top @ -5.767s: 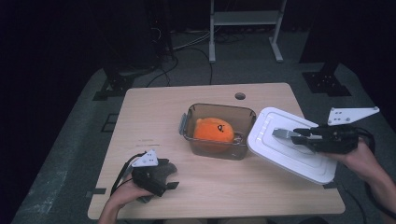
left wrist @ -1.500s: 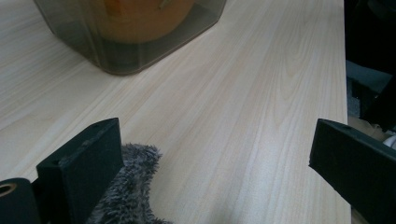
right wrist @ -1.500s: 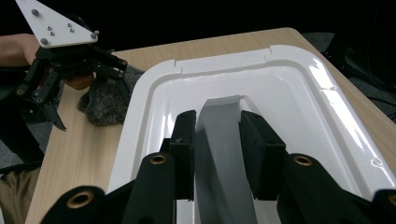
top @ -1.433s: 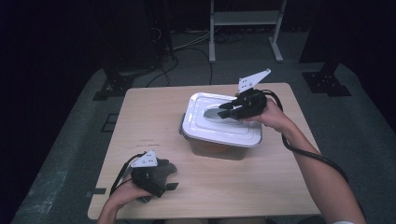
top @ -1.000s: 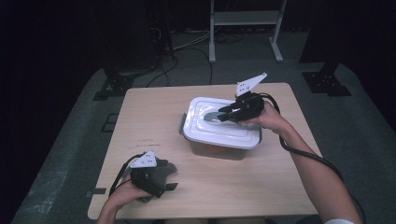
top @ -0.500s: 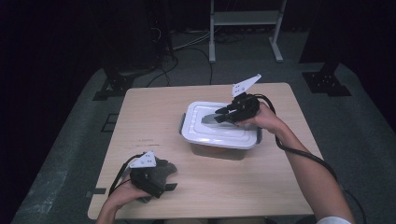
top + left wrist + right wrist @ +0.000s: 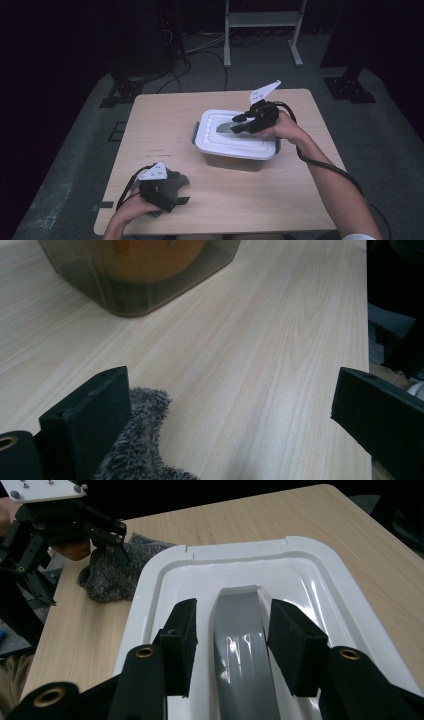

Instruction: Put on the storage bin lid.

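A white lid [image 7: 220, 145] lies on the clear container [image 7: 235, 162] in the middle of the table. Through the container wall [image 7: 125, 285] something orange [image 7: 150, 250] shows. My right gripper [image 7: 237, 125] rests over the lid [image 7: 310, 580], its jaws on either side of the grey handle [image 7: 240, 630]. Those jaws have just been opening and the pads stand slightly off the handle. My left gripper [image 7: 181, 192] sits near the front left edge. It is open, with a grey fuzzy cloth [image 7: 145, 450] against one jaw.
The wooden table [image 7: 165, 120] has bare board to the left of and behind the container. The cloth [image 7: 110, 575] and the left gripper [image 7: 60, 530] lie beyond the lid's far corner. Stands and cables [image 7: 200, 45] sit on the dark floor behind.
The lid, held at the right of the open container several seconds ago, now lies on top of it with the right gripper still over its handle. The left gripper has stayed put.
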Motion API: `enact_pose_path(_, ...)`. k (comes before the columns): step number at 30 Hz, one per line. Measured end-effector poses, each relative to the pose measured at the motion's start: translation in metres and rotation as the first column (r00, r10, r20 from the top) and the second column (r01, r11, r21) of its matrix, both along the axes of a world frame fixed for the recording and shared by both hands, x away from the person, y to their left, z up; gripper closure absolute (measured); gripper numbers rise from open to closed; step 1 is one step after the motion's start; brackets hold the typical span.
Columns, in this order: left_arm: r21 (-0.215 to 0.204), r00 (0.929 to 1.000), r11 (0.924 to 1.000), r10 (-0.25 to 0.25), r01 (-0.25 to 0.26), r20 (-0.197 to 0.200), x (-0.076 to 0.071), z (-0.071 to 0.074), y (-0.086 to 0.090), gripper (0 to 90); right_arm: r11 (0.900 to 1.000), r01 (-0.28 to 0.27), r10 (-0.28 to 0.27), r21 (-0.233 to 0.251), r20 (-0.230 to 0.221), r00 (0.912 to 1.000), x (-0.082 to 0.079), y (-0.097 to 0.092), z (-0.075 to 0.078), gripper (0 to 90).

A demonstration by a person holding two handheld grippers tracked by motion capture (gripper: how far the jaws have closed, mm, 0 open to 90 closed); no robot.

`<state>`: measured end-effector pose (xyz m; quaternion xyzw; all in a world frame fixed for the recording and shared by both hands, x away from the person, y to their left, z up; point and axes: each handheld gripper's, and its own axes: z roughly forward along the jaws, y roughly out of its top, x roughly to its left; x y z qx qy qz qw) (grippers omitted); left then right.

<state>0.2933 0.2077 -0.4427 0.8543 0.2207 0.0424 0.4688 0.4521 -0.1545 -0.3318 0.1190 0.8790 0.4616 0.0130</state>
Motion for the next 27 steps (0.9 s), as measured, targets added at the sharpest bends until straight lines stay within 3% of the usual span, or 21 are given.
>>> enact_pose_path(27,0.003,1.0,1.0,-0.004,0.004,0.005,-0.001,0.0,-0.001,2.0,0.9968,0.068,-0.069,0.043,0.039,0.9968,-0.023,-0.034,0.017,44.1)
